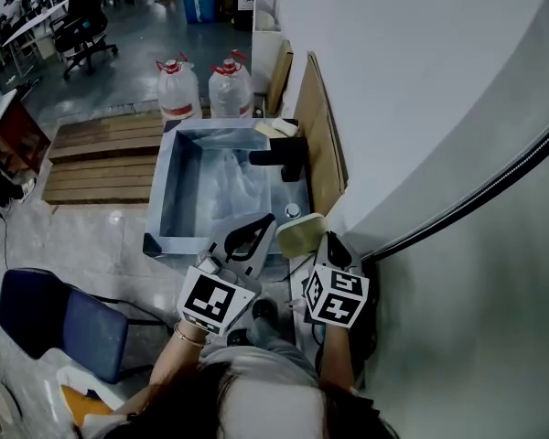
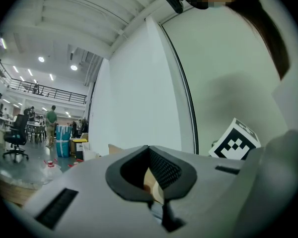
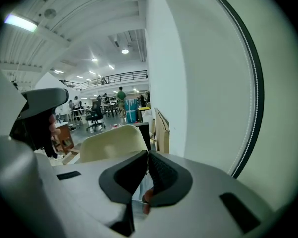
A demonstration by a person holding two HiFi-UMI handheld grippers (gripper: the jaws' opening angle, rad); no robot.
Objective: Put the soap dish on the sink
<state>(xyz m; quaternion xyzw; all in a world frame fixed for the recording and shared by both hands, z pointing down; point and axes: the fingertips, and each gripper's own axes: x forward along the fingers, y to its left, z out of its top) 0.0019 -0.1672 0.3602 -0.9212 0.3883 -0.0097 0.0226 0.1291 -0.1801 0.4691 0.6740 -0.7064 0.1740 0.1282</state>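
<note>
- Your right gripper (image 3: 148, 155) pinches the soap dish (image 1: 299, 235) by its edge, near the sink (image 1: 163, 187) corner.
- Your left gripper (image 2: 149, 150) is closed tight, holding nothing.

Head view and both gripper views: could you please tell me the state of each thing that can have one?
left gripper: fingers shut, nothing held.
right gripper: shut on the soap dish.
soap dish: gripped, at the sink's near right corner, not released.
sink: no dish left on it yet.
water jugs: upright, capped.
</note>
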